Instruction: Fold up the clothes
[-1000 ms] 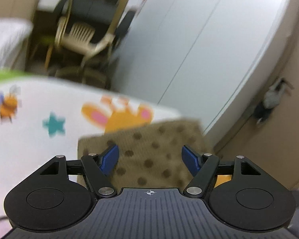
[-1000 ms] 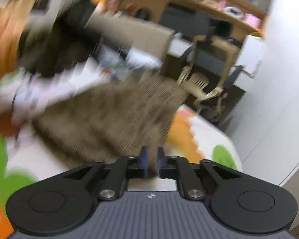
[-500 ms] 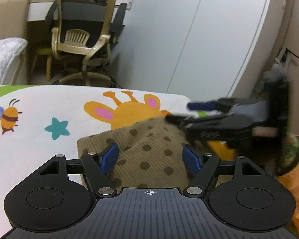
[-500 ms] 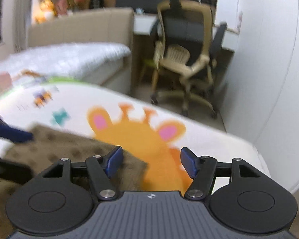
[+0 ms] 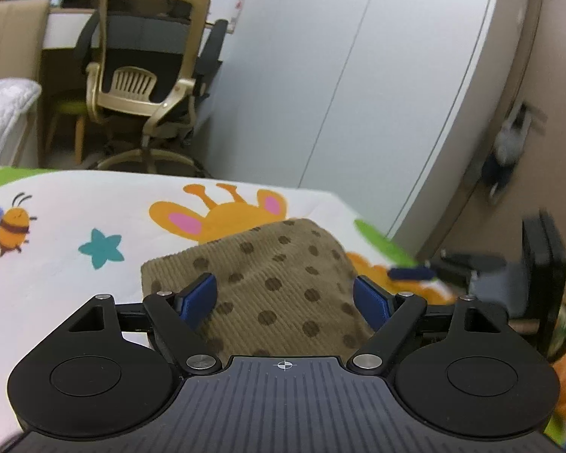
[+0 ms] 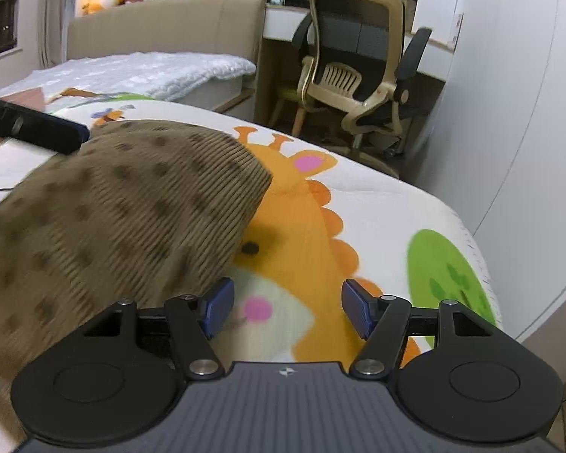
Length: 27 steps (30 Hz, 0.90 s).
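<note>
We see a white cartoon-print blanket point(image 6: 377, 204) with an orange giraffe point(image 6: 302, 226) and a teal star point(image 5: 102, 248) spread over the bed, a beige office chair point(image 6: 354, 87) beyond its far edge. The brown polka-dot corduroy garment point(image 6: 124, 219) lies folded near the blanket's right edge, partly over the giraffe. Our left gripper point(image 5: 285, 298) hovers over it, fingers wide apart, holding nothing. Our right gripper point(image 6: 285, 311) sits just beside the garment's edge over the giraffe, fingers spread, empty
</note>
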Tool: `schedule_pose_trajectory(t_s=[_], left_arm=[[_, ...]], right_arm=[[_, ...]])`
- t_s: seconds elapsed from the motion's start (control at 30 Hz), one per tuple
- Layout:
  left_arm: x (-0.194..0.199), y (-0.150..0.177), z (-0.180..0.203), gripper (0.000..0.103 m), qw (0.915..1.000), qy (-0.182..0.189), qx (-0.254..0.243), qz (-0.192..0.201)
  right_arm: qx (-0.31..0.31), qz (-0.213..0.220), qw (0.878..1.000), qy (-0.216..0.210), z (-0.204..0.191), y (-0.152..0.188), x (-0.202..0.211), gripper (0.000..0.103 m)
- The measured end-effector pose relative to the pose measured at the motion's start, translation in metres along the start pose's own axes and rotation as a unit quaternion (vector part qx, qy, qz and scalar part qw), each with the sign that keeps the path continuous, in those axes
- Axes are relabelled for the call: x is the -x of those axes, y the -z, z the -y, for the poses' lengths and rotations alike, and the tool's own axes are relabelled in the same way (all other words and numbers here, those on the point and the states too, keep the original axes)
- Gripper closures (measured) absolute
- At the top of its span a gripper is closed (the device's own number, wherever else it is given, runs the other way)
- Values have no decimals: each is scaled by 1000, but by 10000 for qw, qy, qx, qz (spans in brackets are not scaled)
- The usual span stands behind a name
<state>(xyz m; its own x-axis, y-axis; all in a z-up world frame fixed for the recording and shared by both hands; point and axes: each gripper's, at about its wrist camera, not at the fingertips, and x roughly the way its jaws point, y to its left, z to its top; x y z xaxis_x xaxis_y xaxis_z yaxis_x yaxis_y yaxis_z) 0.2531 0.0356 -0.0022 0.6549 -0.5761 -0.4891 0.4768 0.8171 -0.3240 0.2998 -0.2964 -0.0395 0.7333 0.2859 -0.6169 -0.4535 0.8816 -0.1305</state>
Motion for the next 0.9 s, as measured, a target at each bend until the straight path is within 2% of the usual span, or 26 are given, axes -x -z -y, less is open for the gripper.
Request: schedule_pose_trajectory(t_s=[0.07, 0.13, 0.23, 0.37, 0.4, 0.47, 0.53, 0.6, 0.7, 0.77, 0.83, 0.9], left_arm=[[17, 9, 8, 18, 9999, -33, -137, 27], [34, 24, 22, 18, 9986, -160, -495, -12], [57, 50, 46, 18, 9931, -417, -1095, -94], [69, 84, 73, 21, 9759, -990, -1940, -99], [68, 90, 75, 24, 9708, -1176, -2090, -113], [63, 96, 75, 27, 9655, -1391, -2195, -167], [60, 99, 70, 29, 9655, -1456, -2146, -223], [62, 101, 67, 30, 9666, -1468, -2090, -231], [68, 107, 67, 30, 9645, -1536, -2141, -183], [68, 111, 67, 32, 9601, -1633, -2266, -133], [65, 112, 67, 40, 9582, -1679, -2315, -70], [61, 111, 67, 67, 9597, -1580, -2323, -55]], right_arm=[[116, 190, 9997, 50, -3, 9, 22, 39], [265, 388, 9988, 167, -7, 14, 43, 39], [854, 774, 9931, 211, -27, 26, 75, 39], [1890, 996, 9765, 275, -69, 47, 95, 39], [1899, 1044, 9757, 338, -71, 46, 95, 39], [1916, 1140, 9737, 465, -76, 44, 94, 41], [1933, 1235, 9715, 592, -81, 42, 93, 62], [1949, 1330, 9691, 719, -85, 39, 92, 74], [1973, 1472, 9650, 909, -92, 36, 90, 76], [1993, 1557, 9620, 1028, -97, 34, 89, 76], [2129, 1447, 9611, 1005, -102, 39, 80, 76], [2132, 1322, 9635, 934, -105, 44, 70, 78]])
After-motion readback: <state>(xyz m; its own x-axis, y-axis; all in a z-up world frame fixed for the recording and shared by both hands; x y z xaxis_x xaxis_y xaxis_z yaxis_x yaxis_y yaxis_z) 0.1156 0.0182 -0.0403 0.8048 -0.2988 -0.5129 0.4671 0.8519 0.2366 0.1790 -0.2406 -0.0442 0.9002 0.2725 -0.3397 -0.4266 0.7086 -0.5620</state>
